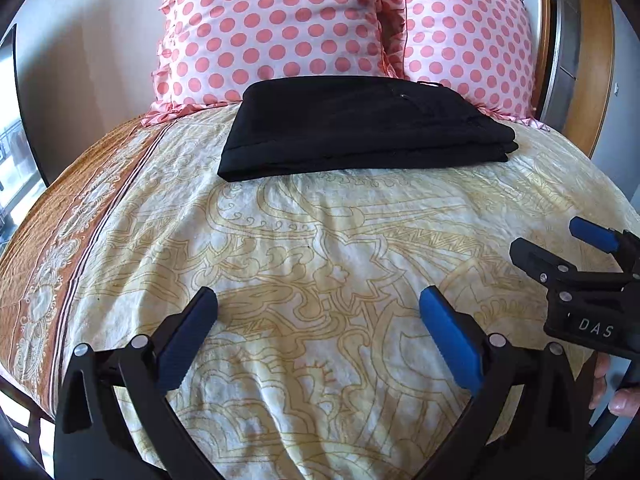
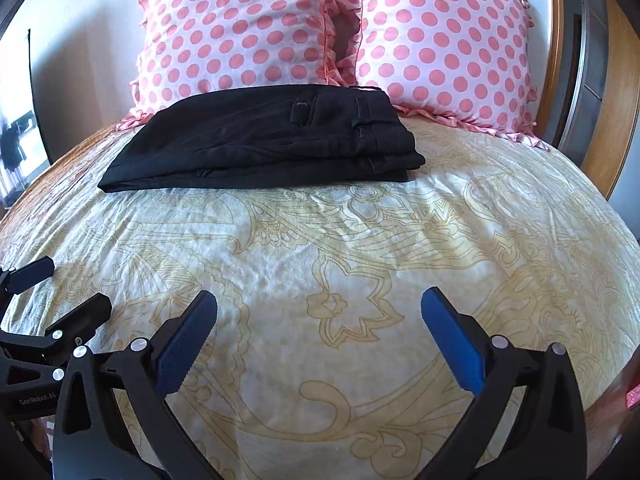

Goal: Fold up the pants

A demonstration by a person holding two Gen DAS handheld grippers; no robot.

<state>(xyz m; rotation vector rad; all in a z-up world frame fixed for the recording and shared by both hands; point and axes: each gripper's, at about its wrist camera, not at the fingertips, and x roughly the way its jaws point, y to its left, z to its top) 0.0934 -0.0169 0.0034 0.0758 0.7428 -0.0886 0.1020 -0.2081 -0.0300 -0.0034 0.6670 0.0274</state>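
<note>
The black pants (image 1: 360, 128) lie folded in a flat stack at the far end of the bed, just in front of the pillows; they also show in the right wrist view (image 2: 264, 140). My left gripper (image 1: 318, 300) is open and empty, well short of the pants over the bedspread. My right gripper (image 2: 319, 300) is open and empty, also short of the pants. The right gripper (image 1: 552, 240) shows at the right edge of the left wrist view. The left gripper (image 2: 76, 284) shows at the left edge of the right wrist view.
The bed has a cream bedspread (image 1: 320, 240) with a yellow pattern and an orange border (image 1: 60, 264) at the left. Two pink polka-dot pillows (image 1: 272, 28) (image 2: 448, 48) lean at the head. A wooden headboard (image 2: 616, 92) stands at the right.
</note>
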